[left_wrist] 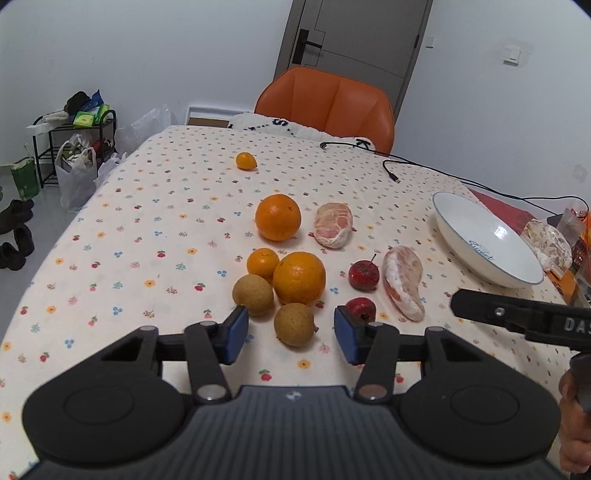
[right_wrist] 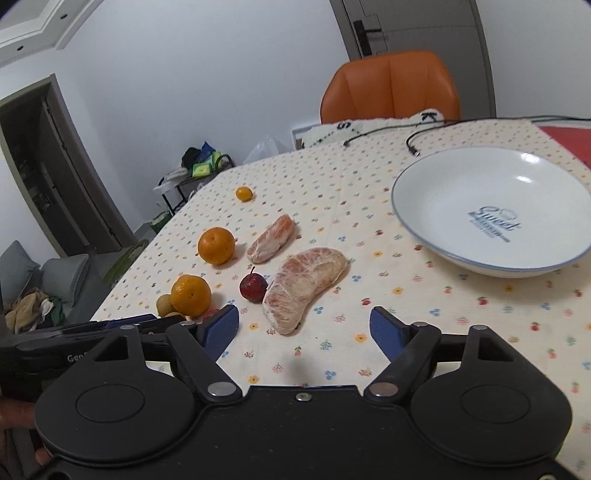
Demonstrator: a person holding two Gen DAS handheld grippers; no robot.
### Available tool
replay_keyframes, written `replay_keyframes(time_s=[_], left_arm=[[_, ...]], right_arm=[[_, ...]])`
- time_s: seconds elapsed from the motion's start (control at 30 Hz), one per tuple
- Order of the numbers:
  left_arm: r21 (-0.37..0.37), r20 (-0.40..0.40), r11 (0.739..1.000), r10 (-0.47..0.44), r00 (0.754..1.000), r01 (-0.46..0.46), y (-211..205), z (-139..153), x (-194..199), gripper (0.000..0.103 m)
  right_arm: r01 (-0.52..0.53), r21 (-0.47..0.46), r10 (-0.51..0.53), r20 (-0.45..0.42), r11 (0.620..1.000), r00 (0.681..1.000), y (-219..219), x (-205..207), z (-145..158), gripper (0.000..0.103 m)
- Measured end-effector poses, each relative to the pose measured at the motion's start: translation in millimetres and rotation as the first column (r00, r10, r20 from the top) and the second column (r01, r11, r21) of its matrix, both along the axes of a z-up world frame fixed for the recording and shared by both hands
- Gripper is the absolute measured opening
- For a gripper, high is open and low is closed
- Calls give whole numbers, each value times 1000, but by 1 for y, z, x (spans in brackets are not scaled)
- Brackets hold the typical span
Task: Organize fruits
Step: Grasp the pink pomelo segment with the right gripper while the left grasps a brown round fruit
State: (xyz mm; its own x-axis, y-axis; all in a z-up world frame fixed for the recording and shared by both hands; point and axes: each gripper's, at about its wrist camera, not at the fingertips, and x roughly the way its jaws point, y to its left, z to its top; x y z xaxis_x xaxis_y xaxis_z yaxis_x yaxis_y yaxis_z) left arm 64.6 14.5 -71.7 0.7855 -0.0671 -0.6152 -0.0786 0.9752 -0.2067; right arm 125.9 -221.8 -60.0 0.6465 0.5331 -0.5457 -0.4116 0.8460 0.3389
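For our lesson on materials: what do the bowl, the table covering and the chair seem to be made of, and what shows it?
Bowl: probably glazed ceramic; white, with bright glints. Table covering: printed cloth, matte and creased. Chair: smooth orange leather or imitation, with stitched panels and a soft sheen; which one is unclear.

Left wrist view: low over the near table edge, facing the orange chair across the floral tablecloth, close to the fruit. Right wrist view: beside it, to the right, same heading, angled slightly left, near the white bowl. Shared: fruit cluster, bowl, chair, door; each catches the other gripper's edge.
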Motion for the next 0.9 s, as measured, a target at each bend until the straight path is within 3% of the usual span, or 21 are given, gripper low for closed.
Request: replay_keyframes(time_s=[0.1,0.27,0.37,0.43,0.57,0.6,0.9], left_arm=[[1,-1,1000,-4,1000,4,-1,-3,4,49],[18,10,1000,8,1000,-8,-2,-7,7,35],[2,17,1000,1,1000,-1,-1,-8,7,26],[6,17,1000,1,1000,-1,-3,-7,7,25],[-1,13,1000,0,1000,0,-4,-6,7,25],[-5,14,1000,-1,1000,1,-4,-5,6,25],[-6,32,1000,-17,999,17,-12,-3,-1,25]], right_arm=[[1,-16,-1,-7,1000,1000,9,8,-3,73],[5,-47,-7,-37,999,999,23,19,-10,63],[5,-85,-6,-12,996,1000,32,17,-11,63],[-4,-108,5,8,994,1000,38,16,-12,61],[-33,-125,35,15,992,999,40,19,-12,31],[-44,-112,44,3,993,999,37,19,-11,29],[-16,-74,15,-6,997,1000,6,2,-12,28]])
